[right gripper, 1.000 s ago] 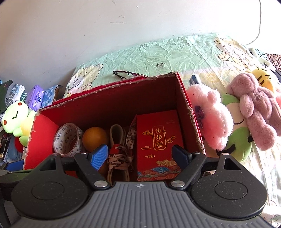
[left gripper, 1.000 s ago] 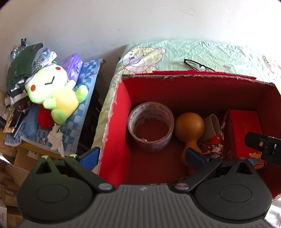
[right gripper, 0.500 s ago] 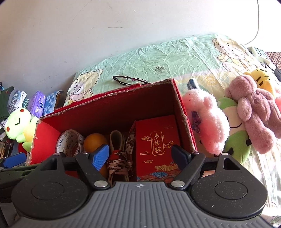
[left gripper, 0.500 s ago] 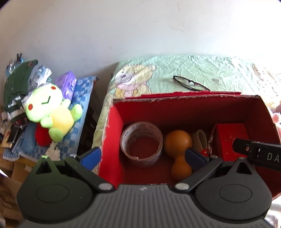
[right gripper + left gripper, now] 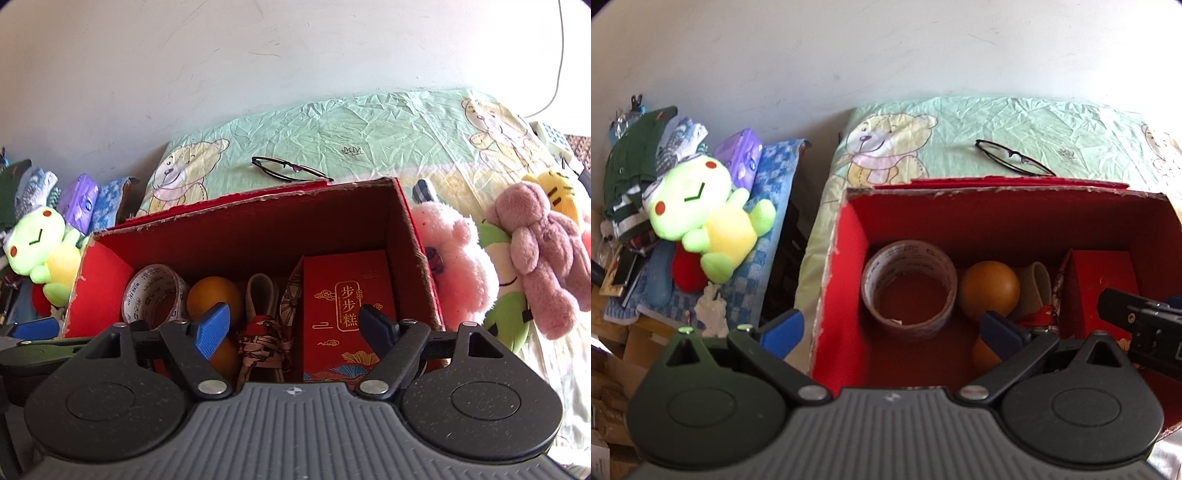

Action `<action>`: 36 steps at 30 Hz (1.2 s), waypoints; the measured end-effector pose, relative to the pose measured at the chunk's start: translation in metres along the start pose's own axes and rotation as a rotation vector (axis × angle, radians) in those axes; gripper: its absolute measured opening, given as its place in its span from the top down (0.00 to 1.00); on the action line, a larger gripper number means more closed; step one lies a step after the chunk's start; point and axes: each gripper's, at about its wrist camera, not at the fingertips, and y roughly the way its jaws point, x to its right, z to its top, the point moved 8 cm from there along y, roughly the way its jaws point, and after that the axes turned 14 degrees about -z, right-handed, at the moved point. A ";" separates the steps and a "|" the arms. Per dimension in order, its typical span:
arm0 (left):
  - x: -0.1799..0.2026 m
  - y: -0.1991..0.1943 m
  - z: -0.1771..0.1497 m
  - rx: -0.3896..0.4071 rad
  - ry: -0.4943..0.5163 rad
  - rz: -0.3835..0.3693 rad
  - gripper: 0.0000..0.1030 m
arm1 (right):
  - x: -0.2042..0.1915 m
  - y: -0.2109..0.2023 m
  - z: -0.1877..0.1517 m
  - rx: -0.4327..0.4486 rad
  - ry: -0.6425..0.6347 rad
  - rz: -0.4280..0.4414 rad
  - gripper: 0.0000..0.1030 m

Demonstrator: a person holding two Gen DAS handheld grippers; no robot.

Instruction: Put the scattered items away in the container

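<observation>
While the left claw [image 5: 892, 326] is hanging spread and empty over the box [image 5: 846, 266], a tape roll [image 5: 908, 288] and wooden gourd [image 5: 990, 286] are sitting inside. In the right view, the right claw [image 5: 295, 325] is gaping empty above a red carton [image 5: 347, 291]; glasses [image 5: 288, 168] and a pink plush [image 5: 454, 266] are waiting outside on the bed.

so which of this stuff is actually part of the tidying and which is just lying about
Job:
- red cardboard box
- clear tape roll
- orange wooden gourd-shaped massager
- red printed gift carton
- black-framed glasses
- both tongs, open, empty

Lying about:
- lime green frog plush
- pink fluffy plush
- mauve bear plush
</observation>
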 end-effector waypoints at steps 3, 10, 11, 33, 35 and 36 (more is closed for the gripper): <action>-0.008 -0.001 0.000 0.001 -0.009 0.025 0.01 | -0.008 0.001 -0.001 -0.001 -0.021 -0.001 0.21; -0.021 0.004 -0.001 -0.006 -0.029 0.060 0.02 | -0.011 0.013 -0.009 -0.043 -0.029 -0.044 0.21; -0.022 0.005 -0.002 -0.007 -0.029 0.062 0.02 | -0.011 0.013 -0.010 -0.044 -0.030 -0.050 0.21; -0.025 0.018 -0.003 0.006 -0.003 0.082 0.02 | -0.008 0.018 -0.019 -0.085 -0.019 -0.066 0.19; -0.024 0.018 -0.002 0.012 0.004 0.084 0.02 | -0.008 0.018 -0.019 -0.084 -0.017 -0.061 0.19; -0.023 0.017 -0.001 0.016 0.007 0.082 0.02 | -0.008 0.018 -0.018 -0.082 -0.016 -0.059 0.20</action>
